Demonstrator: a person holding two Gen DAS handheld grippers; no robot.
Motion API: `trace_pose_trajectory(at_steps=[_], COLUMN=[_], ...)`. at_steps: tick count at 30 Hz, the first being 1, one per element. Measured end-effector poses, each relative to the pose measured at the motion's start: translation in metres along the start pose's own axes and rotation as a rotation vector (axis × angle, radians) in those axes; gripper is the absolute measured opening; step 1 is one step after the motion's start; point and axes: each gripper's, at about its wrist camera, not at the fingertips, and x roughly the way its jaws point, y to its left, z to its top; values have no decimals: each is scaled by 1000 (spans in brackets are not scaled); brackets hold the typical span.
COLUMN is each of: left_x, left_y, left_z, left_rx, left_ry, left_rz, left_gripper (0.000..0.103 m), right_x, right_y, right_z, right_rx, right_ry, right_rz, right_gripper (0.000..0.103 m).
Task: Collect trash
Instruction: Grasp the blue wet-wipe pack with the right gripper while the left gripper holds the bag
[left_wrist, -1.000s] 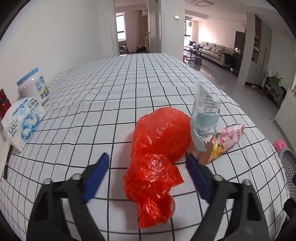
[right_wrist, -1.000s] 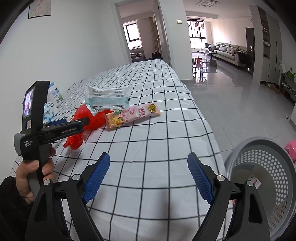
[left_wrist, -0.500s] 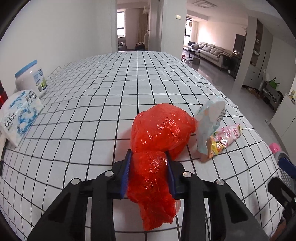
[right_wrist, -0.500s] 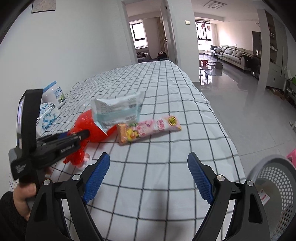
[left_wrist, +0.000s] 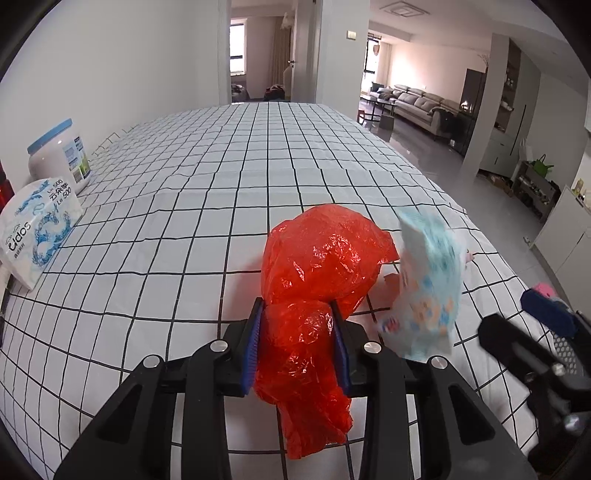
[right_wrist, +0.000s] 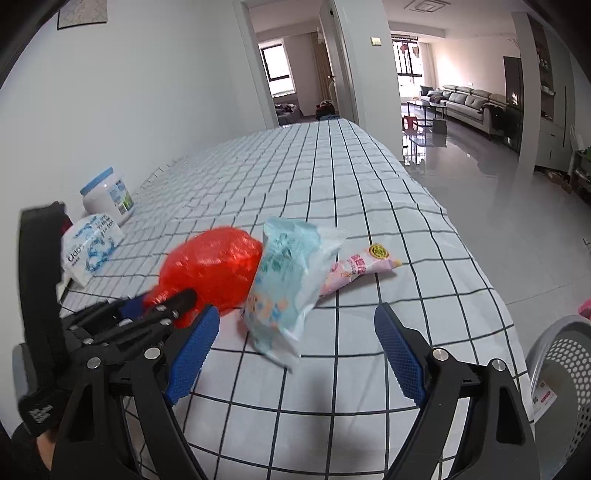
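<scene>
Trash: red plastic bag (left_wrist: 325, 258), light and crinkly, near the table's (left_wrist: 184, 206) right edge; my left tongs (left_wrist: 297, 347) pinch its bunched neck. Right tongs (right_wrist: 295, 354) gape wide, empty.

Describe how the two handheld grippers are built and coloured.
Both match: the left gripper and right gripper have black angular plastic arms with silver screw heads, ending in flat blue textured pads. The left one's black handle bears small white lettering. No cables visible.
</scene>
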Motion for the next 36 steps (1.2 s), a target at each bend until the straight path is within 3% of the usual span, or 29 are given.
trace_pose_trajectory(at_steps=[5,19,28,36], left_x=[-1,-3,-4,-7], left_y=[4,27,31,35], left_z=[2,9,11,11], left_rx=[-10,-73,-81,-98], left_ry=[-5,-26,-33,-35], left_rz=[7,34,40,51], left_gripper=[32,32,32,32], right_x=[14,20,22,36], right_y=[-6,-10,-20,-5], right_z=[-2,-19,-25,-16], right_rx=[64,191,295,279], right_ry=[43,103,124,142], right_rz=[-7,-127,-105,-101], right_gripper=[82,82,82,83])
